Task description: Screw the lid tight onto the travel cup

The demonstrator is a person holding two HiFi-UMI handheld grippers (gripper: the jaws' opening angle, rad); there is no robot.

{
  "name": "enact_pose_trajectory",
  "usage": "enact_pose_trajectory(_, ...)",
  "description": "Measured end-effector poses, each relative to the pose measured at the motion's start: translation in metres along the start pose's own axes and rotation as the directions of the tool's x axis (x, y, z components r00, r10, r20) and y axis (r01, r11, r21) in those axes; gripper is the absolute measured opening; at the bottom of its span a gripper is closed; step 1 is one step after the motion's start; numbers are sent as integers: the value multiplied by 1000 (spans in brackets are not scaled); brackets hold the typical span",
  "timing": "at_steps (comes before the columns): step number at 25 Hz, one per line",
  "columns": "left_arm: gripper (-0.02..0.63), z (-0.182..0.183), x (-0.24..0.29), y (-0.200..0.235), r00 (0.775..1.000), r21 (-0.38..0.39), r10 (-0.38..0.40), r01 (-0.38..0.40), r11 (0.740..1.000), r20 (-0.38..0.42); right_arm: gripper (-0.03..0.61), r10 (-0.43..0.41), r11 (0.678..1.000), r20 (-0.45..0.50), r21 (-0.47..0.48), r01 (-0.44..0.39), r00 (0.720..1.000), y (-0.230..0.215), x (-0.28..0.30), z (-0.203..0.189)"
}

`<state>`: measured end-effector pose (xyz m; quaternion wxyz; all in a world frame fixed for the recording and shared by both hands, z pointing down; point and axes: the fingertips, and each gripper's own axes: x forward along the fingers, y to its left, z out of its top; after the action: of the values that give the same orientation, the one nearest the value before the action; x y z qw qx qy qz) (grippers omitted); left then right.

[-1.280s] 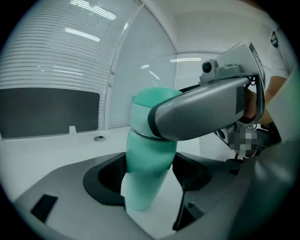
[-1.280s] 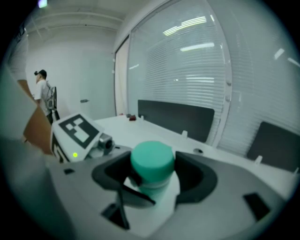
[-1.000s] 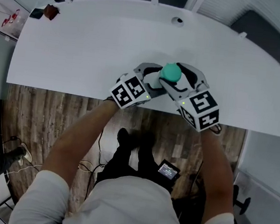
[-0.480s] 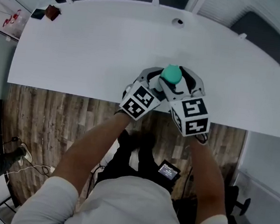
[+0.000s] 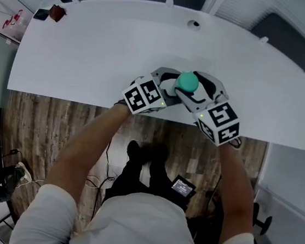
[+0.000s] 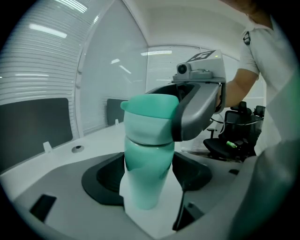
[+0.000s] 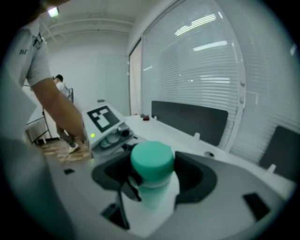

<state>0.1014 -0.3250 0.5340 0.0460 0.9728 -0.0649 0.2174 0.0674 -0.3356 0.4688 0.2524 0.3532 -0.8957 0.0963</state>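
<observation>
A teal travel cup (image 5: 188, 81) stands upright on the white table (image 5: 94, 56), close to its front edge. In the left gripper view my left gripper (image 6: 150, 174) is shut on the cup's body (image 6: 146, 180), with a dark pad against each side. The cup's lid (image 6: 151, 119) sits on top. My right gripper (image 7: 152, 178) is shut on the lid (image 7: 151, 161) from the other side; one of its grey fingers (image 6: 194, 115) presses the lid's side. The cup's lower part (image 7: 155, 197) shows below the lid in the right gripper view.
A small dark thing and a red one (image 5: 50, 12) lie at the table's far left corner. A round cable hole (image 5: 193, 23) sits at the back edge. Wooden floor (image 5: 58, 129) runs below the front edge, with a small screen device (image 5: 182, 186) on it.
Both grippers swung in toward each other around the cup half a second ago and have swung back out to where they were. The cup stays in place.
</observation>
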Motion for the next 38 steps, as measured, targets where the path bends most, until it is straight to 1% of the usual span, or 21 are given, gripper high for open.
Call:
enact_pose_trajectory(2, 325, 0, 2, -2, 999, -2, -41, 41, 999, -12, 302, 34, 999, 12, 3, -34, 999, 1, 0, 1)
enact_pose_trajectory(4, 324, 0, 3, -1, 1000, -19, -26, 26, 999, -4, 302, 13, 999, 20, 38, -14, 1000, 0, 0, 2)
enact_pose_trajectory(5, 325, 0, 3, 0, 1000, -35, 4, -3, 999, 11, 302, -19, 998, 20, 59, 17, 1000, -1, 0, 1)
enact_pose_trajectory(7, 325, 1, 3, 3, 994, -78, 92, -88, 993, 50, 302, -105, 990, 12, 91, 103, 994, -3, 0, 1)
enact_pose_trajectory(10, 325, 2, 2, 10, 968, -142, 239, -226, 964, 78, 302, -236, 964, 0, 123, 234, 972, -7, 1, 1)
enact_pose_trajectory(12, 324, 2, 2, 13, 949, -167, 307, -292, 942, 72, 302, -288, 948, -1, 142, 285, 958, -9, 1, 0)
enact_pose_trajectory(13, 324, 1, 3, 13, 944, -174, 324, -309, 935, 67, 302, -299, 944, 0, 146, 296, 954, -10, 1, 0)
enact_pose_trajectory(14, 325, 1, 3, 13, 943, -177, 327, -312, 933, 62, 302, -302, 943, 3, 147, 298, 953, -10, 1, 0)
enact_pose_trajectory(16, 324, 1, 2, 12, 955, -162, 291, -279, 947, 58, 302, -284, 949, 10, 145, 280, 959, -9, 1, 1)
enact_pose_trajectory(18, 325, 0, 2, 9, 976, -113, 212, -205, 972, 55, 302, -239, 964, 22, 127, 234, 971, -7, 1, 1)
enact_pose_trajectory(20, 325, 1, 1, 6, 992, -44, 117, -115, 992, 37, 302, -166, 983, 31, 84, 163, 986, -4, 2, 2)
enact_pose_trajectory(22, 325, 2, 1, 3, 999, 13, 34, -34, 999, 4, 302, -84, 996, 33, 34, 83, 996, 1, 3, 3)
enact_pose_trajectory(23, 325, 2, 1, 1, 1000, 25, 5, -5, 1000, -11, 302, -52, 999, 32, 17, 52, 998, 3, 4, 4)
enact_pose_trajectory(25, 325, 2, 2, 0, 1000, 24, -15, 15, 1000, -26, 302, -23, 1000, 34, 8, 23, 999, 5, 4, 4)
enact_pose_trajectory(27, 325, 2, 2, 1, 1000, 7, 15, -15, 1000, -14, 302, -48, 999, 36, 24, 47, 998, 4, 4, 3)
enact_pose_trajectory(30, 325, 3, 1, 6, 992, -48, 125, -123, 991, 36, 302, -154, 986, 25, 72, 152, 988, 1, 5, 1)
enact_pose_trajectory(33, 325, 3, -1, 10, 966, -105, 250, -243, 964, 59, 302, -262, 957, 21, 134, 257, 965, -1, 4, 1)
enact_pose_trajectory(35, 325, 3, -2, 12, 950, -128, 307, -299, 946, 53, 302, -297, 945, 31, 157, 289, 954, -1, 4, 4)
enact_pose_trajectory(36, 325, 3, -2, 12, 948, -130, 315, -307, 943, 49, 302, -296, 945, 36, 157, 287, 954, -1, 3, 4)
enact_pose_trajectory(37, 325, 2, -2, 11, 951, -124, 305, -297, 947, 46, 302, -284, 949, 37, 152, 275, 958, 0, 3, 4)
enact_pose_trajectory(38, 325, 2, -2, 10, 959, -111, 279, -272, 956, 46, 302, -262, 957, 37, 140, 255, 964, 0, 4, 3)
